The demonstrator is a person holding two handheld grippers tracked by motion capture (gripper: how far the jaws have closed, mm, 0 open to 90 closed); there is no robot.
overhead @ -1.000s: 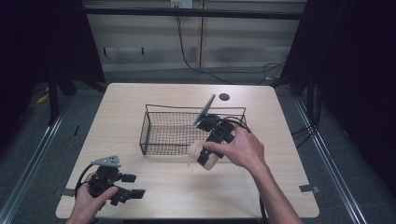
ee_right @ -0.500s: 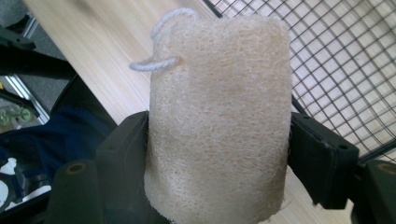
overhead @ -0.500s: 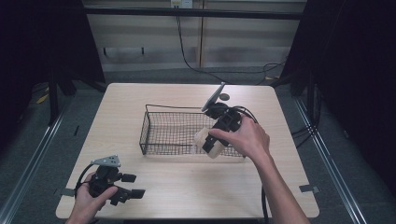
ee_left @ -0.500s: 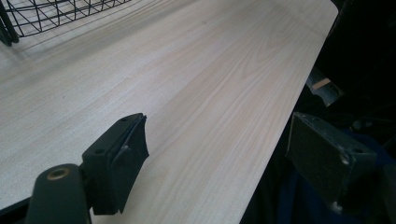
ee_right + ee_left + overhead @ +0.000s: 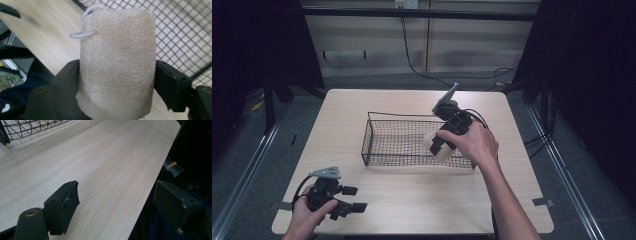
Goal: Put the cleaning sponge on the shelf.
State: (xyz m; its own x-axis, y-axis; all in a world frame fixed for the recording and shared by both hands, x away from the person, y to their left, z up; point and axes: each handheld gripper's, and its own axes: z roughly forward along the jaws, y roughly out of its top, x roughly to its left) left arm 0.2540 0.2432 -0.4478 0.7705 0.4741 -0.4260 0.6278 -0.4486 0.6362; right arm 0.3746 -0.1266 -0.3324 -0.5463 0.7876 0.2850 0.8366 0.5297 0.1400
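Note:
A pale tan loofah sponge (image 5: 117, 65) with a white string loop (image 5: 85, 22) stands between the jaws of my right gripper (image 5: 117, 81), whose pads press on both of its sides. In the high view the right gripper (image 5: 440, 146) holds the loofah (image 5: 430, 141) just over the front right part of the black wire basket (image 5: 402, 150). My left gripper (image 5: 353, 198) rests low at the table's front left corner, its jaws wide open with nothing between them. Its own view, the left gripper (image 5: 120, 202) view, looks across bare wood.
The light wooden table (image 5: 412, 195) ends close to the left gripper at its front edge (image 5: 150, 185). The basket's corner (image 5: 30, 127) lies off to that gripper's far left. Basket mesh (image 5: 180, 32) is behind the loofah. Cables (image 5: 532, 142) hang off the table's right side.
My right gripper has carried the loofah away from the person and a little right, from in front of the basket's front wall to over its right end. The left gripper has stayed put.

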